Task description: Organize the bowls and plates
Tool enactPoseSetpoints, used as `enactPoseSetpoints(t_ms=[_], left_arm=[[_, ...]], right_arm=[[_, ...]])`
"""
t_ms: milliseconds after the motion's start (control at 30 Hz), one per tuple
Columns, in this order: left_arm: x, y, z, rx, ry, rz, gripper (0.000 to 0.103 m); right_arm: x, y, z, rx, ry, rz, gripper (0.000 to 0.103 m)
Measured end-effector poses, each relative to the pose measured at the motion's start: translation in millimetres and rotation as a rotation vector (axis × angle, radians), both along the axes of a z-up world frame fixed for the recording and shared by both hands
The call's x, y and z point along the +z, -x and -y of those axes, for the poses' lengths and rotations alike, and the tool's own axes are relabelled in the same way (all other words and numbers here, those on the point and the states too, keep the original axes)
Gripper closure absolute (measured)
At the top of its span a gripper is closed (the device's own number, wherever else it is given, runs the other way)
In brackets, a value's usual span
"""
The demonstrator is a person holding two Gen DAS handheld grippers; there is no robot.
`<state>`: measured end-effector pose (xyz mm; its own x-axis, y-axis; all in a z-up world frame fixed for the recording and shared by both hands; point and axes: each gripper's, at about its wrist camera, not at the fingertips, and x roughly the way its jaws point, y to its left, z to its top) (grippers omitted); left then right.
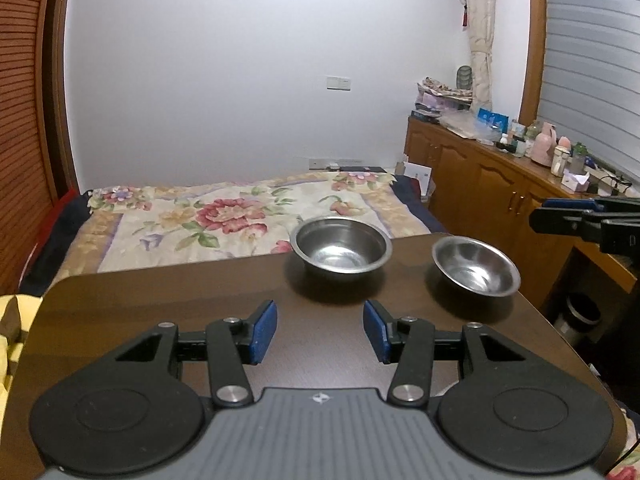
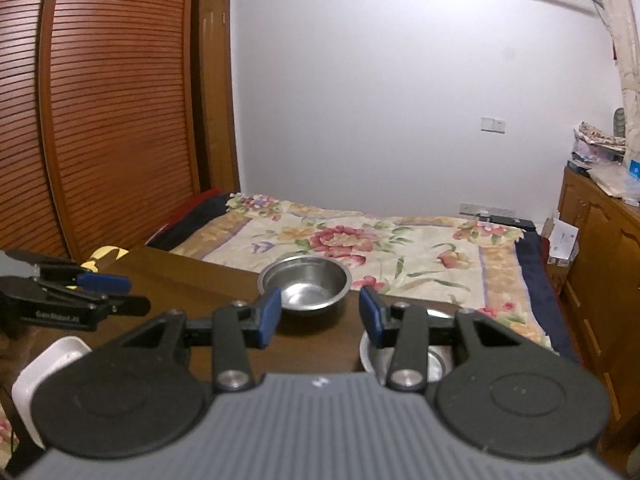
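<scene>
Two steel bowls stand on a dark wooden table (image 1: 160, 300). The larger bowl (image 1: 341, 246) is at the far edge; the smaller bowl (image 1: 476, 266) is to its right. My left gripper (image 1: 320, 330) is open and empty, above the table, short of the larger bowl. My right gripper (image 2: 319, 314) is open and empty; the larger bowl (image 2: 305, 284) lies just beyond its fingertips, and the smaller bowl (image 2: 434, 360) is mostly hidden under its right finger. A white square dish (image 2: 44, 380) sits at the lower left of the right wrist view.
A bed with a floral cover (image 1: 224, 216) lies beyond the table's far edge. A wooden cabinet (image 1: 492, 184) with bottles and clutter stands to the right, with a bin (image 1: 580, 318) beside the table. A slatted wardrobe (image 2: 100, 100) stands on the left.
</scene>
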<state>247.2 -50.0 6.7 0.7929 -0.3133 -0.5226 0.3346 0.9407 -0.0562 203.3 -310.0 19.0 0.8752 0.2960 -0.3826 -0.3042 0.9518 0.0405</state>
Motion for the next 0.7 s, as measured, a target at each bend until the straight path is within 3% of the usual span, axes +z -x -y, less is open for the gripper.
enactPoseSetpoints(t_ms=[367, 700], left_arm=[[8, -40, 3, 0.005, -0.027, 0.003, 0.051], [-10, -82, 11, 0.006, -0.031, -0.035, 0.050]], right_arm=[[12, -41, 1, 0.020, -0.021, -0.029, 0.058], [-13, -99, -6, 0.042, -0.039, -0.147, 0.058]])
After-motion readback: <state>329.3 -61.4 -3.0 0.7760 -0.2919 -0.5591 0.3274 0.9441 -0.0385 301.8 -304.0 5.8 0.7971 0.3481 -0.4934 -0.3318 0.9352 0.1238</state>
